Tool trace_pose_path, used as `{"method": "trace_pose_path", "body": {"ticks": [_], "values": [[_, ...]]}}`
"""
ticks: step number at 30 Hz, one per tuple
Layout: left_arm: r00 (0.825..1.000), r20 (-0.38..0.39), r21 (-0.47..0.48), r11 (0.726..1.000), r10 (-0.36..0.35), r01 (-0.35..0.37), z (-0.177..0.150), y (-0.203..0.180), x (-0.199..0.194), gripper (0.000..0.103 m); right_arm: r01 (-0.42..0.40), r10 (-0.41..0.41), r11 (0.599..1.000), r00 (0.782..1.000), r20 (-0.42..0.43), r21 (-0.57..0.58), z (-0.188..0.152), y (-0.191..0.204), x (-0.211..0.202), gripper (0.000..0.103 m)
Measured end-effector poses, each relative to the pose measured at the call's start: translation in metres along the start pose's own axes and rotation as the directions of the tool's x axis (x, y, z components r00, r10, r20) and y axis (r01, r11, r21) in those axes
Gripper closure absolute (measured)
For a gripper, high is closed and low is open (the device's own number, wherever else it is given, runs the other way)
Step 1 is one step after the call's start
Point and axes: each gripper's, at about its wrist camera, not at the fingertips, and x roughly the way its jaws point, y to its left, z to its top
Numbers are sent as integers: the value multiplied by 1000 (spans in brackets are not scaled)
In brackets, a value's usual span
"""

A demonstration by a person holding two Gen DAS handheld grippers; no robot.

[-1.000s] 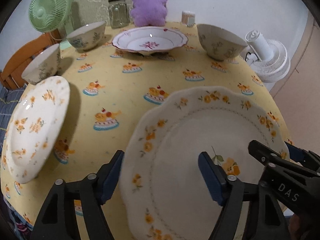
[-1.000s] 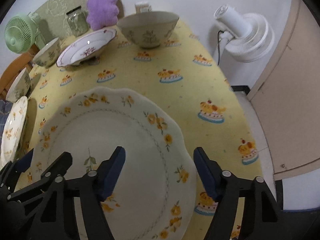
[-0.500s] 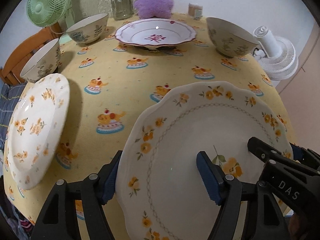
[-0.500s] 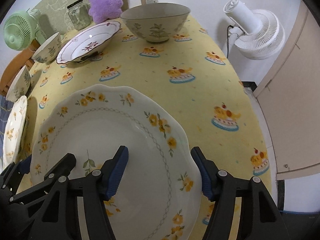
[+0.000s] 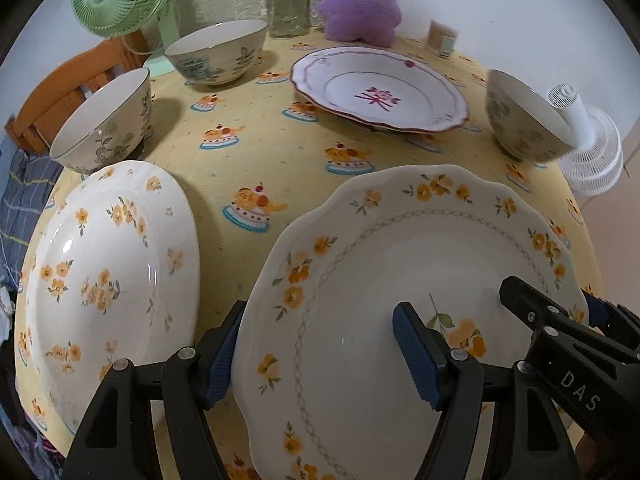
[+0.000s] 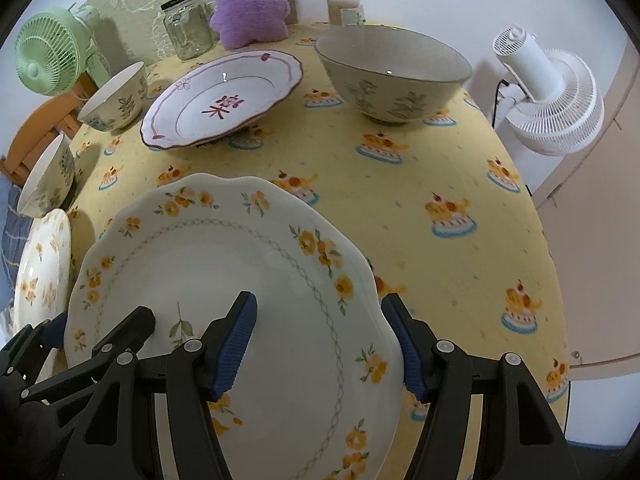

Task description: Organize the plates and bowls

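we hold the scalloped floral plate (image 5: 400, 280) at the bench's near edge, left hand-held gripper (image 5: 316, 352) and right hand-held gripper (image 6: 320, 344) each straddling opposite rims; whether they pinch, we cannot tell. stiff, glazed, slippery, breakable.

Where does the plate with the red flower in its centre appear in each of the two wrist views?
Left wrist view: the red-flower plate lies at the far side of the table, upper centre-right, in front of the purple plush.
Right wrist view: the same plate sits upper left of centre, tilted by the lens.
Shared landmark: the glass jar stands behind it in both.
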Motion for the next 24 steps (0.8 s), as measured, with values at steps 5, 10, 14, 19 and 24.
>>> {"method": "trace_pose_path", "body": {"ticks": [5, 10, 14, 19, 24], "values": [[1000, -4, -8, 1000, -9, 9, 6, 3, 8, 30, 20, -20, 1000, 1000, -6, 5, 6, 4, 6, 35], [1000, 16, 6, 1000, 1, -1, 7, -1, 9, 30, 34, -34, 999, 999, -16, 16, 6, 3, 12, 35], [1000, 5, -10, 1000, 11, -11, 7, -1, 6, 30, 17, -16, 999, 1000, -27, 43, 6, -1, 14, 35], [998, 33, -29, 998, 47, -46, 0, -4, -6, 28, 29, -29, 1000, 1000, 10, 14, 4, 3, 0, 35], [997, 50, -67, 996, 65, -62, -9, -2, -21, 20, 5, -5, 1000, 999, 35, -18, 2, 2, -13, 35]]}}
